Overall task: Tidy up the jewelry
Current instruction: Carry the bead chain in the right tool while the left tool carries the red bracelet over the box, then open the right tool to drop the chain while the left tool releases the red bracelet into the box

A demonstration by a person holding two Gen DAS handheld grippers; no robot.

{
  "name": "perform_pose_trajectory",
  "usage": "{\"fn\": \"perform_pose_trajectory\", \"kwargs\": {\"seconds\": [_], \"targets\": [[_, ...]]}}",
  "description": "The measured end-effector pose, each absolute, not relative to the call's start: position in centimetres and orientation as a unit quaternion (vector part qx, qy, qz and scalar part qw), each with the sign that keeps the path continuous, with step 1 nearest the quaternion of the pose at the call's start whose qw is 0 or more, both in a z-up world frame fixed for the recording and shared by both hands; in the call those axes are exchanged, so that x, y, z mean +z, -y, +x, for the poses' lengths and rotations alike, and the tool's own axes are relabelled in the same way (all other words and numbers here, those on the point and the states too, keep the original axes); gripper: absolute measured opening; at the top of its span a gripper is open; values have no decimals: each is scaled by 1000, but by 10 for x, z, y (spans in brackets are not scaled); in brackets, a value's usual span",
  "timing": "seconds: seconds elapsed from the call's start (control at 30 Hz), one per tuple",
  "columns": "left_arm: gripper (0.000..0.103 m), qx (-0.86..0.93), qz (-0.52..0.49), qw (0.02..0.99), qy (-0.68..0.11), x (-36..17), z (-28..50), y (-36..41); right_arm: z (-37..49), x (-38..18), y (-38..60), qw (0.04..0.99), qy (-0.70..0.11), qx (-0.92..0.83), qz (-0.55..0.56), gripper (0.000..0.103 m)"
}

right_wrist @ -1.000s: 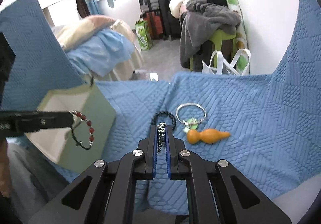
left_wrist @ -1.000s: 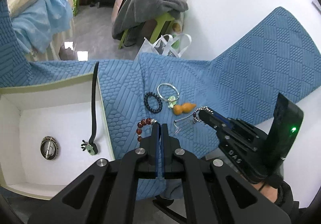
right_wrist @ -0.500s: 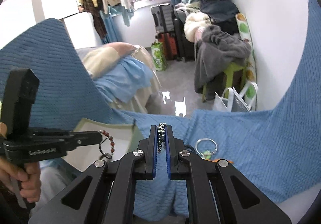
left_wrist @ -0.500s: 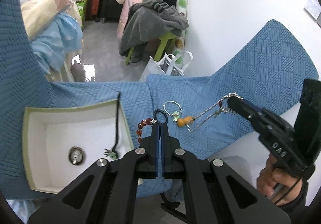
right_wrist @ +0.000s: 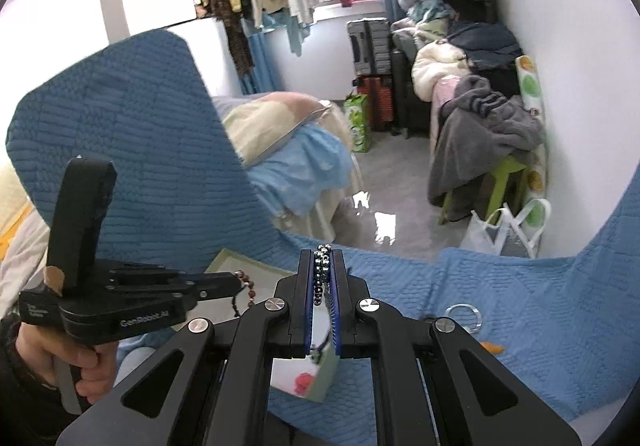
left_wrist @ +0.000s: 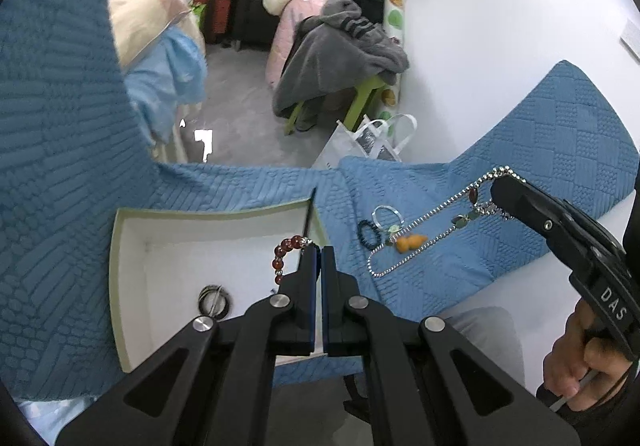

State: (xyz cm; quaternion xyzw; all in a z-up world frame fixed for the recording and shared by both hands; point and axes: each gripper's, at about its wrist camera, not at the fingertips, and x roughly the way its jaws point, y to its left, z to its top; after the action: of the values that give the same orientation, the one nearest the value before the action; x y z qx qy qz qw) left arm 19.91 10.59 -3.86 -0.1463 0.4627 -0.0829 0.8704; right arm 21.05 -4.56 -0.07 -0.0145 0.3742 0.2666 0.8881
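Note:
My left gripper (left_wrist: pixel 320 250) is shut on a red bead bracelet (left_wrist: pixel 283 251), which hangs over the open white box (left_wrist: pixel 116 266). My right gripper (left_wrist: pixel 500 190) is shut on a long silver bead chain (left_wrist: pixel 420 236); the chain droops to the blue cover at its lower end. In the right wrist view the chain's beads (right_wrist: pixel 322 270) show between the shut fingers of the right gripper (right_wrist: pixel 324 252), and the left gripper (right_wrist: pixel 236 280) holds the red bracelet (right_wrist: pixel 249 286) at the box rim (right_wrist: pixel 228 258). A dark round piece (left_wrist: pixel 215 300) lies inside the box.
On the blue cover lie a silver bangle (left_wrist: pixel 386 213), a black bead bracelet (left_wrist: pixel 368 232) and an orange gourd charm (left_wrist: pixel 410 242). A black cord (left_wrist: pixel 310 206) hangs over the box's right rim. Beyond the cover's edge are a white bag (left_wrist: pixel 368 142), a green stool with clothes and suitcases.
Both grippers have risen. The right one has lifted the silver chain off the cover so it hangs stretched. The left one has carried the red bracelet over the box.

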Motion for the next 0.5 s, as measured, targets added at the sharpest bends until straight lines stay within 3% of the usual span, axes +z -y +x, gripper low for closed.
{"fn": "perform_pose_trajectory", "kwargs": {"seconds": [0.5], "targets": [[1,-41,-164,821,-545,-139,185,-134,198,-118,-5,822,-497,277,-23,6]]}}
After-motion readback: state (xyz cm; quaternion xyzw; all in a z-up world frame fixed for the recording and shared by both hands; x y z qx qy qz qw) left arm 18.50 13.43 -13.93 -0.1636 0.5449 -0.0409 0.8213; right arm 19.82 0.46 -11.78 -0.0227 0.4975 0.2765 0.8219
